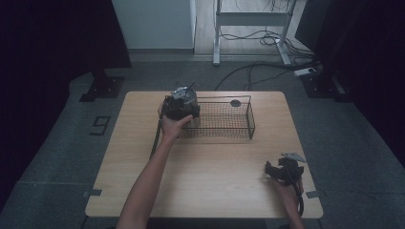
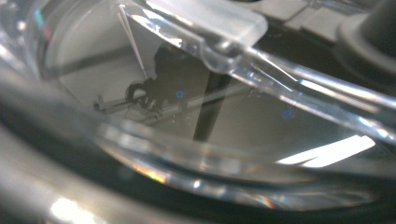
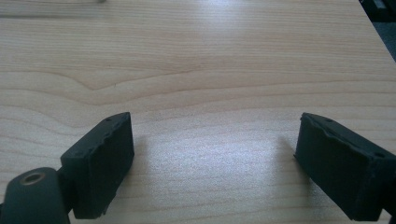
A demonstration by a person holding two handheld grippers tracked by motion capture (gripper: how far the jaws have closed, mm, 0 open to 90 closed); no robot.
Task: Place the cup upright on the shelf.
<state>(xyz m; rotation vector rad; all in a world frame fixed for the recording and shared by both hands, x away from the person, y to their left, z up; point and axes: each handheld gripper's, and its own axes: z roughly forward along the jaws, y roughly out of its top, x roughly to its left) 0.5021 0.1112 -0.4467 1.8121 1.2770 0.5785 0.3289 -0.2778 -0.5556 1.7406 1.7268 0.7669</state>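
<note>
At upper centre of the high view, the left gripper [image 1: 180, 109] holds a clear, rounded plastic container [image 1: 186, 98] at the left end of the rectangular black wire basket [image 1: 250, 118]; its jaw spacing cannot be told. At lower right, the right gripper [image 3: 212, 158] rests spread apart on the light wooden table [image 1: 210, 176], holding nothing.

Overhead view; two close gripper views

High view dim, dark corners, counter [image 1: 205, 167] evenly lit, left gripper view blurred close-up of clear plastic [image 2: 224, 42] with glare streaks and reflections, right gripper view sharp, soft shadows beside tongs [image 3: 212, 163], overhead sheen far end
</note>
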